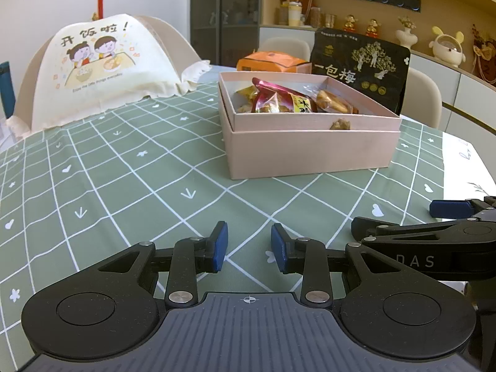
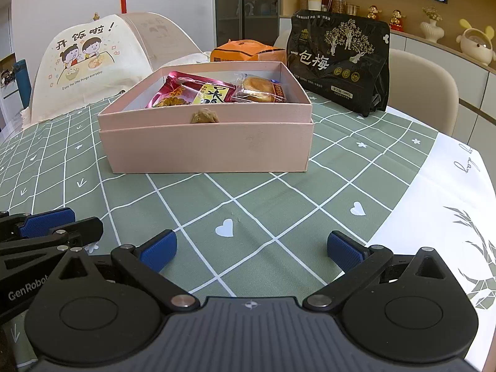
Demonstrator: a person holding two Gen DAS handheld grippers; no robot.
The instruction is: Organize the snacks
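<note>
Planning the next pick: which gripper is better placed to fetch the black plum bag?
Right gripper, probably: the black plum bag stands on its side of the pink box, and its jaws gape wider.

A box [image 2: 204,145] stands on the bench [image 2: 279,217], with snack packets [image 2: 192,91] lying inside it. Behind the box sit a carton [image 2: 245,50] and, to its right, an upright bag [image 2: 341,62]. A food cover [image 2: 90,62] stands to the left.

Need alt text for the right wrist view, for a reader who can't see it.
An open pink box holding wrapped snacks sits on a green checked tablecloth, with a black pouch standing behind it to the right and an orange pack behind. The right gripper is open and empty in the foreground.
</note>
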